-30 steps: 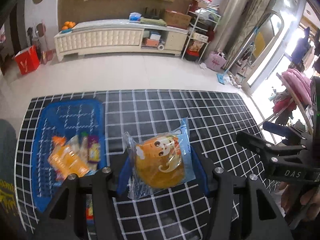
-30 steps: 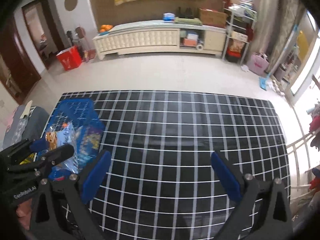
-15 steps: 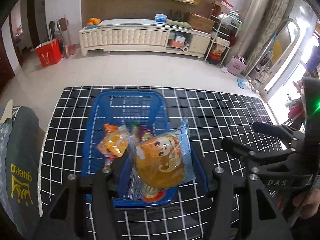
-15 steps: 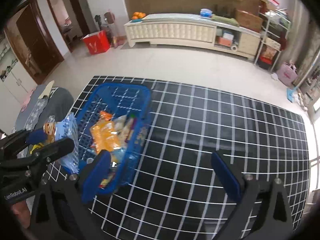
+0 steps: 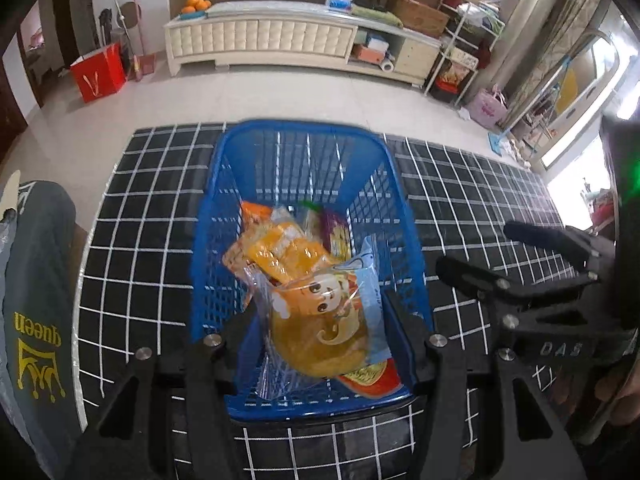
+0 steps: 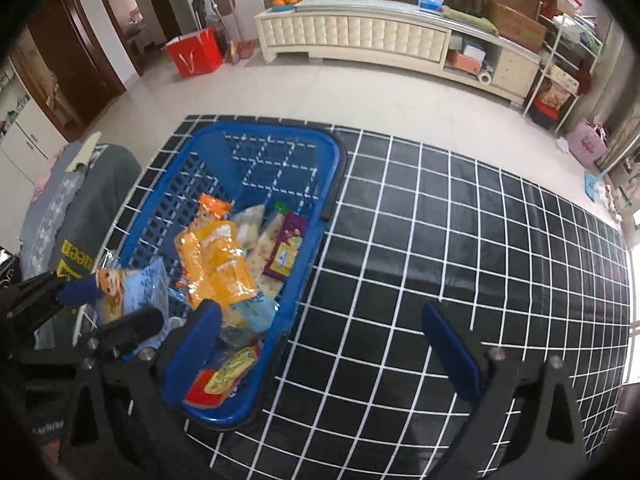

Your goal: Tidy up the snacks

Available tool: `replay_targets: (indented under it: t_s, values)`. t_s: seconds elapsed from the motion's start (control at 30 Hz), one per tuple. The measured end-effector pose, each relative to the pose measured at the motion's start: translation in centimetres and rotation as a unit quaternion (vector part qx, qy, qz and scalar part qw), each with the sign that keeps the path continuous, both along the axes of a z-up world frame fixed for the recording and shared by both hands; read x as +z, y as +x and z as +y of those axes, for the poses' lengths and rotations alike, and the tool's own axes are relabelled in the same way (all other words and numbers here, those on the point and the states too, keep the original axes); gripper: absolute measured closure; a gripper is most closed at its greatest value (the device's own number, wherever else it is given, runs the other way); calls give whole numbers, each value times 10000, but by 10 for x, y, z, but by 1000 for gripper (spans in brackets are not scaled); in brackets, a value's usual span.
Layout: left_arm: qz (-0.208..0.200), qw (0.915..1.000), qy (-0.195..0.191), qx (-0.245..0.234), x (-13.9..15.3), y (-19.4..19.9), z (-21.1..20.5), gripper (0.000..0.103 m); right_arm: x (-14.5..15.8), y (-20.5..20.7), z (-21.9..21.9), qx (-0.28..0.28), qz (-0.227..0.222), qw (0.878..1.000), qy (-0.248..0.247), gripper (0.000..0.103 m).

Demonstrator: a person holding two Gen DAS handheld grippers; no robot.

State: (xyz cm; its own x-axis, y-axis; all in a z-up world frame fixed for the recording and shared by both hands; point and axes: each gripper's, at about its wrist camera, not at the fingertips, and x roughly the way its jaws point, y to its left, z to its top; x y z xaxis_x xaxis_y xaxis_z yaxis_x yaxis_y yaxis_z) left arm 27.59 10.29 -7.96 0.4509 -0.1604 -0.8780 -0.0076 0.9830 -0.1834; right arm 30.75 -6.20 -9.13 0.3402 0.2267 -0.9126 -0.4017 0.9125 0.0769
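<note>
My left gripper (image 5: 320,320) is shut on a clear-and-blue packet with an orange cartoon bun (image 5: 320,320) and holds it over the near end of the blue plastic basket (image 5: 304,136). The basket holds several snack packets, among them orange ones (image 5: 288,252) and a purple one (image 6: 286,250). In the right wrist view the basket (image 6: 336,152) stands at left, with the left gripper (image 6: 108,308) and its packet (image 6: 132,292) at the basket's left rim. My right gripper (image 6: 320,348) is open and empty, just right of the basket, and shows in the left wrist view (image 5: 520,252).
The basket stands on a black cloth with a white grid (image 6: 460,260) on a table. A grey garment with yellow print (image 5: 36,304) lies at the left edge. Beyond are a tiled floor, a cream cabinet (image 5: 280,44) and a red bag (image 5: 98,72).
My left gripper has carried the bun packet leftwards from over the cloth to over the basket. My right gripper has followed to the left, bringing the basket into its view.
</note>
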Motion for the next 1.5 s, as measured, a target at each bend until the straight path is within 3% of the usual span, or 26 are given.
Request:
replay_targets:
  t_s: [0.47, 0.77, 1.0, 1.2, 1.5]
  values:
    - [257, 9992, -292, -93, -29, 1, -1, 49, -18, -3, -2, -84, 145, 9996, -213, 2]
    - [206, 9994, -196, -191, -29, -1, -1, 46, -19, -13, -2, -110, 141, 9996, -208, 2]
    - [-327, 9993, -60, -187, 4, -29, -1, 46, 12, -38, -9, -185, -194, 9996, 20, 2]
    - [-977, 9951, 140, -45, 40, -67, -6, 46, 54, -78, -23, -226, -750, 9966, 261, 2]
    - [-2230, 9741, 362, -132, 87, -147, -32, 46, 106, -155, -47, -386, -1797, 9820, 426, 2]
